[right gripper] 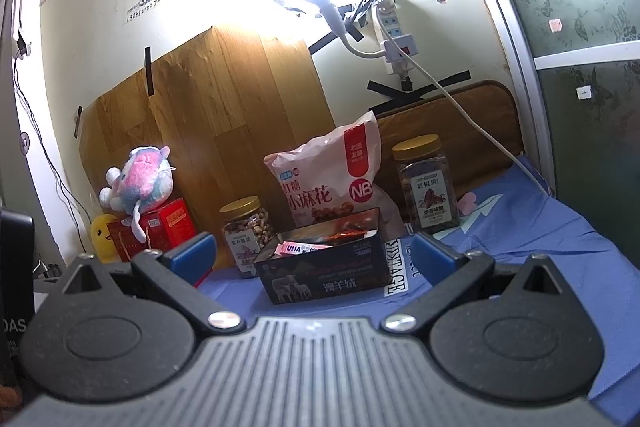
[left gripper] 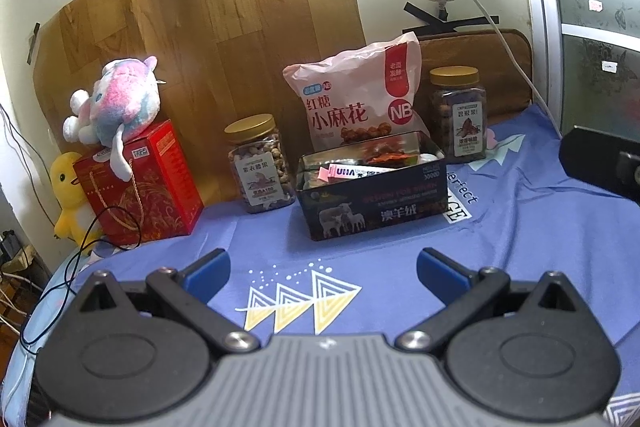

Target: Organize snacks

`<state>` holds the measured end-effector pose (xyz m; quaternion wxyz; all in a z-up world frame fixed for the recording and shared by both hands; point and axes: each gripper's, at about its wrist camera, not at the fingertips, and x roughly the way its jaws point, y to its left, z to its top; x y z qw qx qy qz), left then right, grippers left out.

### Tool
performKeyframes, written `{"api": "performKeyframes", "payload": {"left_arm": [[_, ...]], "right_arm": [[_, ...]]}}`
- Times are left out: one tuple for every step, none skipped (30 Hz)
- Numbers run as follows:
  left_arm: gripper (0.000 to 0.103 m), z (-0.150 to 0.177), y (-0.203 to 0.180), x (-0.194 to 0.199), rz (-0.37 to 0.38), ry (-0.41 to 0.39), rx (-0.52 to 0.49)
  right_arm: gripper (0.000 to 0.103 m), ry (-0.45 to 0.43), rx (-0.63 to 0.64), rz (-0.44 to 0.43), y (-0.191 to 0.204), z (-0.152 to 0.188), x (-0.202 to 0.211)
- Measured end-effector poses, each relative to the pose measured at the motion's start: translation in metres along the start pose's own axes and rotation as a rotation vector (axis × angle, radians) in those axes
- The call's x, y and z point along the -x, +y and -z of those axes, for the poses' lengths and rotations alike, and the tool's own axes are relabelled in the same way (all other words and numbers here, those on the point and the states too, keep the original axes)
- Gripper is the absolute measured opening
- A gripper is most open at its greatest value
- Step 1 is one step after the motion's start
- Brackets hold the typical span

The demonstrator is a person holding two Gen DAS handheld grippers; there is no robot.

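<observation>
Both grippers are hanging back over the blue cloth (left gripper: pixel 540 227), holding nothing: the left gripper (left gripper: pixel 323 267) is spread wide, and the right gripper (right gripper: pixel 314 255) is gaping too. The dark tin (left gripper: pixel 372 203) is sitting mid-table with packets already inside, likely serving as the collecting box. Behind it the pink snack bag (left gripper: pixel 352 99) is leaning upright; the cashew jar (left gripper: pixel 260 163) is standing just left, the pecan jar (left gripper: pixel 460 115) right and behind (both outside the tin). A red gift box (left gripper: pixel 148 183) carrying a plush toy (left gripper: pixel 120 99) is crowding the left edge, and a loose black cord (left gripper: pixel 92 247) is trailing near it; the approach to the tin is looking open
</observation>
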<state>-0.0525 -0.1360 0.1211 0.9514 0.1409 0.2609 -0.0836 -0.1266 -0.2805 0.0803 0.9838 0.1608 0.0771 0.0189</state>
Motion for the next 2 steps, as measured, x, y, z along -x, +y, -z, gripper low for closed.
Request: {"api": "performKeyframes", "payload": {"left_arm": [[0.103, 0.0000, 0.0003, -0.0006, 0.004, 0.001, -0.001], [0.103, -0.0002, 0.0010, -0.0018, 0.009, 0.004, 0.000]], "right_arm": [[0.103, -0.001, 0.004, 0.001, 0.0003, 0.0002, -0.0004], [0.103, -0.003, 0.009, 0.003, 0.0008, 0.0006, -0.0008]]}}
